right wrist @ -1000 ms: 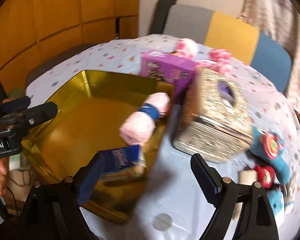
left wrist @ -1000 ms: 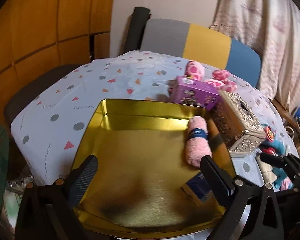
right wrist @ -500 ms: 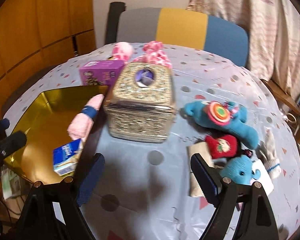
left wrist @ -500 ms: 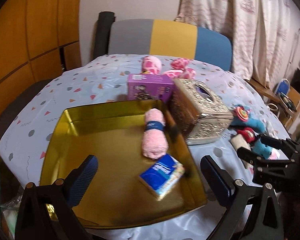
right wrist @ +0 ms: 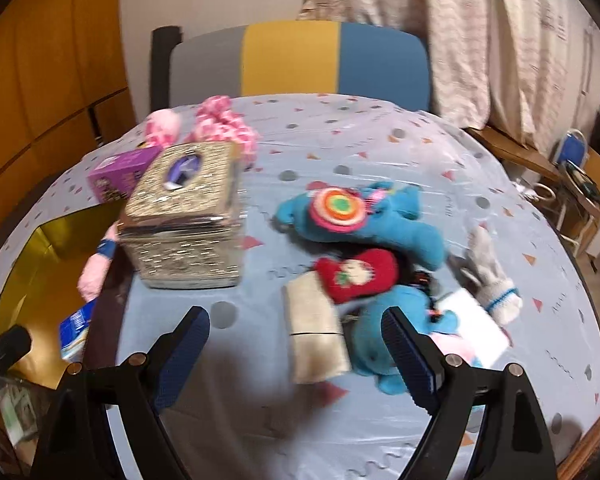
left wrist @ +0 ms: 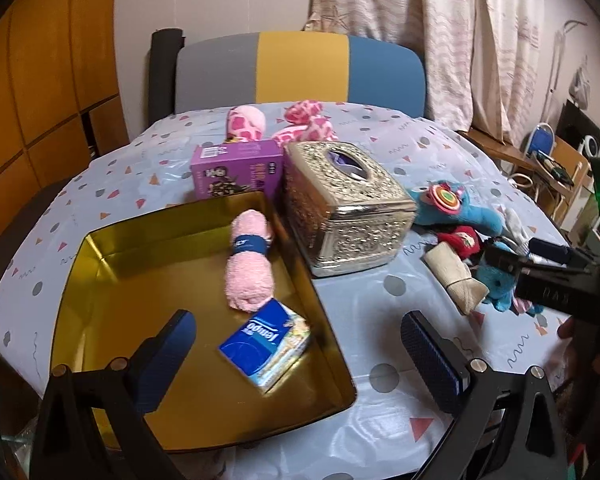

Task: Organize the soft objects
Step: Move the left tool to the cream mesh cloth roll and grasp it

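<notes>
Confetti-print tablecloth (left wrist: 372, 152) spreads beneath both tongs. Ahead of the released, empty left gripper (left wrist: 300, 354), a rolled pink towel (left wrist: 249, 258) and blue tissue pack (left wrist: 266, 342) lie inside the gold tray (left wrist: 112, 280). Between the empty right gripper's (right wrist: 296, 354) spread fingers lies a beige cloth roll (right wrist: 316, 330), with blue plush toys (right wrist: 374, 220) beyond and an ornate tissue box (right wrist: 186, 216) to its left.

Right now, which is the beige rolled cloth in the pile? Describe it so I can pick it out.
Start at the ornate metal tissue box beside the gold tray. To its right lies a pile of soft toys; the beige rolled cloth sits at the pile's near-left edge, just below the red heart plush. It alone is plain, pale and oblong.
</notes>
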`<state>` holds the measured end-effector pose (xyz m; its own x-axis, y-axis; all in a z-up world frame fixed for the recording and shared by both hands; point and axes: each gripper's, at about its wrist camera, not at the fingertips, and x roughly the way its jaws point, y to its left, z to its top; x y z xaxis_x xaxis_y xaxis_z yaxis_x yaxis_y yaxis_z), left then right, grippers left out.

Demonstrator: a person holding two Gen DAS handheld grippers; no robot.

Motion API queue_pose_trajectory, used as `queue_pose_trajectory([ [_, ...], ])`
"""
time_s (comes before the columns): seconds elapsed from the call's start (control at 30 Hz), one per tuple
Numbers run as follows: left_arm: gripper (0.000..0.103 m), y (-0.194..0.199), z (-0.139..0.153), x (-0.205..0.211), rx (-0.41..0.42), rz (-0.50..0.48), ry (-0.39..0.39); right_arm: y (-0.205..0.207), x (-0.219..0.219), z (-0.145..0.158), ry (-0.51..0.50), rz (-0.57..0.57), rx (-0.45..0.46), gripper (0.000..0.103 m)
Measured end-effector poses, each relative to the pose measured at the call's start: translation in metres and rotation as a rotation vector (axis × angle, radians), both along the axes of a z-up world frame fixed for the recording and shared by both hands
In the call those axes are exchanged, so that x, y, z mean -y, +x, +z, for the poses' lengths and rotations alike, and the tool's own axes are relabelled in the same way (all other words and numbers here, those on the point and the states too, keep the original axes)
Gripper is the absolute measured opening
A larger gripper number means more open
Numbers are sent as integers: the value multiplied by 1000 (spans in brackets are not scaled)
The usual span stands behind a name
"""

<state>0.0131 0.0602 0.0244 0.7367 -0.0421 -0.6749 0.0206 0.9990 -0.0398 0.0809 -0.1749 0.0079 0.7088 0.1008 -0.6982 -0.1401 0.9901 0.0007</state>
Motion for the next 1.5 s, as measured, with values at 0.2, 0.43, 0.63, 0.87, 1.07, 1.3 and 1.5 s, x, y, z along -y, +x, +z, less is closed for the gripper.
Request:
queue_pose_trajectory([
  [0.2, 103, 6, -1, 19, -12, -67, -8, 10, 55, 6, 28, -158, 23, 89],
  [0.43, 96, 16, -6, 48, -62, -174, -53, 26, 140, 1, 189, -446, 25, 90],
  [0.63, 94, 34, -23, 78, -148, -225, -80, 24, 158, -6, 298, -478, 1, 90],
  [0.87, 89, 67, -40, 120, -222, -269, -77, 24, 149, -5, 290, -436, 6, 90],
  [1.07, 77, 103, -57, 154, -277, -273, -111, 23, 152, -5, 324, -434, 9, 90],
  [1.3, 73, 137, -74, 187, -318, -245, -121, 23, 152, -5, 347, -418, 12, 90],
  [1.5, 59, 159, -99, 200, -354, -204, -110, 23, 153, -6, 365, -412, 6, 90],
])
